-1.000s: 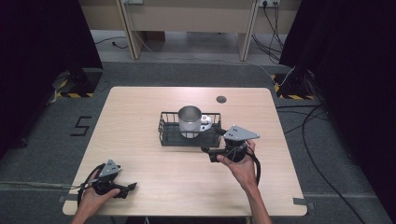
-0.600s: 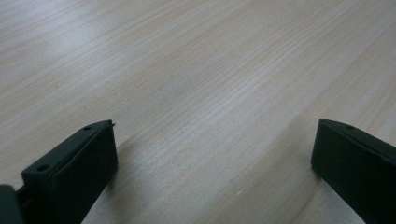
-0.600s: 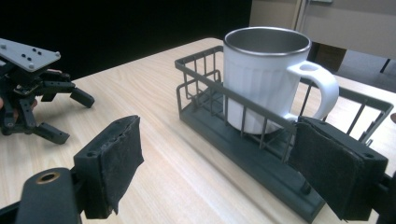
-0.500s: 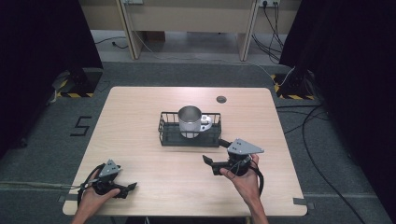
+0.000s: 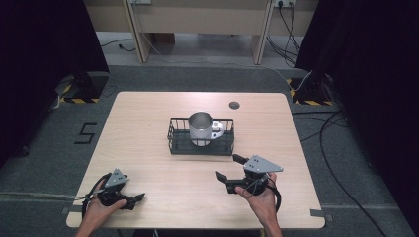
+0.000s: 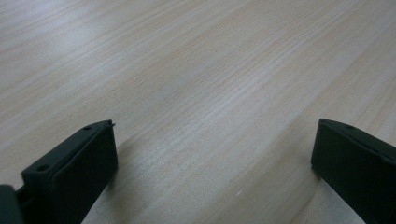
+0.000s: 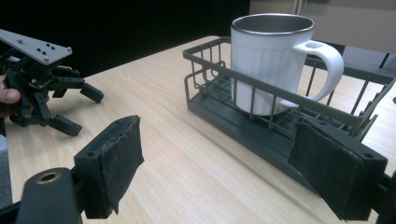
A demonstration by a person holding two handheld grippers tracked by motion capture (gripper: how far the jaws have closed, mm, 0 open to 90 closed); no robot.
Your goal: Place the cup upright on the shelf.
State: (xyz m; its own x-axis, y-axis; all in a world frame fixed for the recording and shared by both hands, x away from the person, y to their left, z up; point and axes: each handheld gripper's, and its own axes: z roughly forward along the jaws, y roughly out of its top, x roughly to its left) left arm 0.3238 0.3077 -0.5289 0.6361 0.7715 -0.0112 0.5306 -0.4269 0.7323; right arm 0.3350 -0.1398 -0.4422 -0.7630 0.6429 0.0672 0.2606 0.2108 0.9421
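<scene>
A white mug [image 5: 201, 128] with a metal-lined inside stands upright in a dark wire basket [image 5: 175, 143] at the middle of the table; its handle points right. My right gripper [image 5: 227, 167] hovers just in front of the basket's right end, open, nothing between its jaws. In the right gripper view the mug [image 7: 268, 60] and basket [image 7: 210, 105] lie beyond the wide-apart pads [image 7: 119, 161], and the right gripper [image 7: 224, 163] holds nothing. My left gripper [image 5: 138, 199] rests near the front left corner, open over bare wood; the left gripper [image 6: 215, 163] has jaws spread wide.
The light wooden table [image 5: 143, 123] has a small dark round grommet [image 5: 233, 104] at its back right. The other hand's gripper [image 7: 42, 88] shows at the left of the right gripper view. Cables [image 5: 341, 148] trail on the grey floor to the right.
My right gripper has drawn back from the basket toward the table's front edge, still open. The left gripper, mug and basket have stayed put.
</scene>
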